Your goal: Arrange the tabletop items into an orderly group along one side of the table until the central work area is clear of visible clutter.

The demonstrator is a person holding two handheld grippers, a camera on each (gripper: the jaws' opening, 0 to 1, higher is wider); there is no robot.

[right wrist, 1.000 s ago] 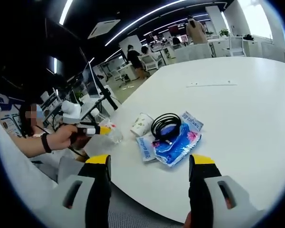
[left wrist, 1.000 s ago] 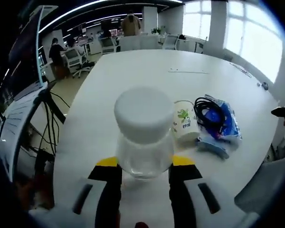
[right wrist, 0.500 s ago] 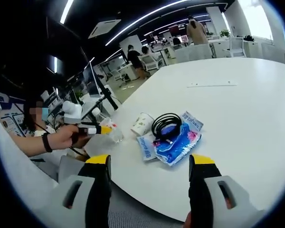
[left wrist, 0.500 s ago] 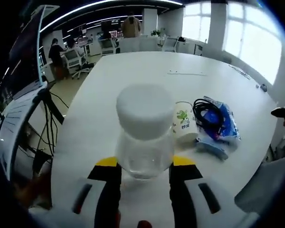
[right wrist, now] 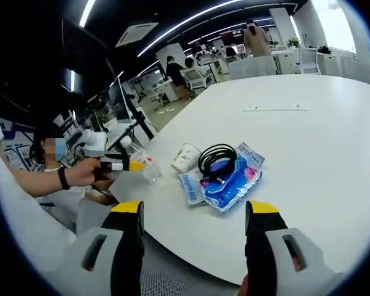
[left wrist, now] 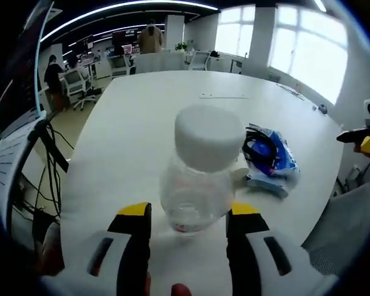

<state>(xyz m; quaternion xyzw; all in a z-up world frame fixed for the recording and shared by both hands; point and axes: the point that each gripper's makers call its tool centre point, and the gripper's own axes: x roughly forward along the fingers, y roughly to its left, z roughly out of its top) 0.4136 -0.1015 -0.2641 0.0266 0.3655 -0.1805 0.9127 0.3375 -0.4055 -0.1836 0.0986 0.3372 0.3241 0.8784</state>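
A clear plastic jar (left wrist: 194, 194) with a white lid (left wrist: 208, 135) is held between the fingers (left wrist: 134, 225) of the left gripper (left wrist: 185, 222); the fingers are closed against the jar's lower sides. The jar is held upright, slightly tilted, at the near edge of the white worktop (left wrist: 148, 117). In the right gripper view, the same jar (right wrist: 149, 168) is seen at the worktop edge, with the left gripper (right wrist: 132, 166) gripped by a person's hand (right wrist: 86, 174).

The right gripper (right wrist: 194, 216) is held off the worktop edge with its fingers (right wrist: 131, 223) wide apart and nothing between them.

A paper cup (right wrist: 185, 158) is seen lying on its side just beside the jar. A coiled black cable (right wrist: 217, 161) rests on a blue packet (right wrist: 234, 182), which touches the cup. These items are grouped near one edge of the worktop (right wrist: 308, 142).
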